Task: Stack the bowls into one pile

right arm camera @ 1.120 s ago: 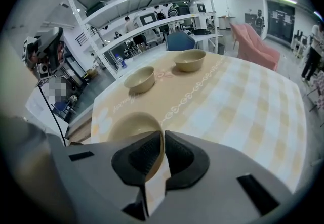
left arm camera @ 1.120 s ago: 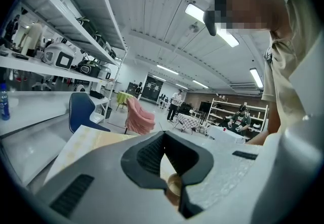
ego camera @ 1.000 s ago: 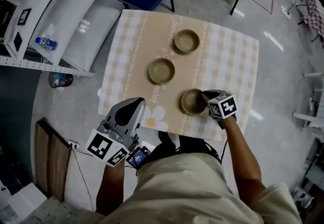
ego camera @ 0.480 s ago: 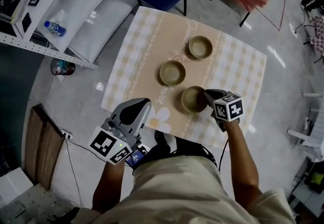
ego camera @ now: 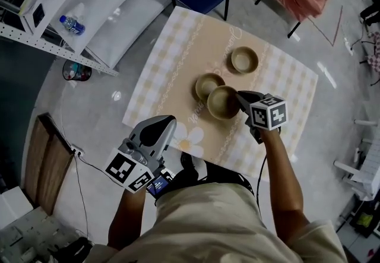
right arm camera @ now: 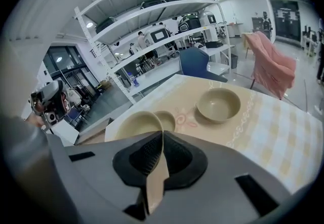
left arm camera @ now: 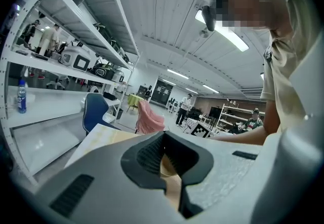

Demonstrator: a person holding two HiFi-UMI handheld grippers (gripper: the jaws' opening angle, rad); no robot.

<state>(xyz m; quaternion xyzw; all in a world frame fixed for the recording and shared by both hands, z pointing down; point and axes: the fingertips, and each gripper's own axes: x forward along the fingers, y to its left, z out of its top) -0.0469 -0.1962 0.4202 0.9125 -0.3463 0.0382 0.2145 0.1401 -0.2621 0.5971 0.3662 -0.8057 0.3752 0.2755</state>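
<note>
Left gripper (ego camera: pixel 159 126) waits at the near edge of the tabletop (ego camera: pixel 172 54). Its jaws are pressed close together and there is nothing in them. It is well apart from all the bowls.

Next comes the middle bowl (ego camera: pixel 206 85). It sits right way up on the tabletop, and it is empty.

Just to its right is the held bowl (ego camera: pixel 224 103). From the head view, its edge covers a bit of the middle bowl's rim, so it looks like it is lifted up and partly over that bowl. It is not inside it yet.

Right gripper (ego camera: pixel 240 99) is clenched on the near side of the held bowl. In the right gripper view the thin wall of that bowl (right arm camera: pixel 134 124) runs straight between the two jaws, and both jaws squeeze it.

Farther back and to the right sits the far bowl (ego camera: pixel 244 59), alone on the tabletop.

No bowl is stacked yet, I think. The first bowl is only on its way. It needs to go down into the middle bowl. Then the far bowl must join them to make one pile.
</note>
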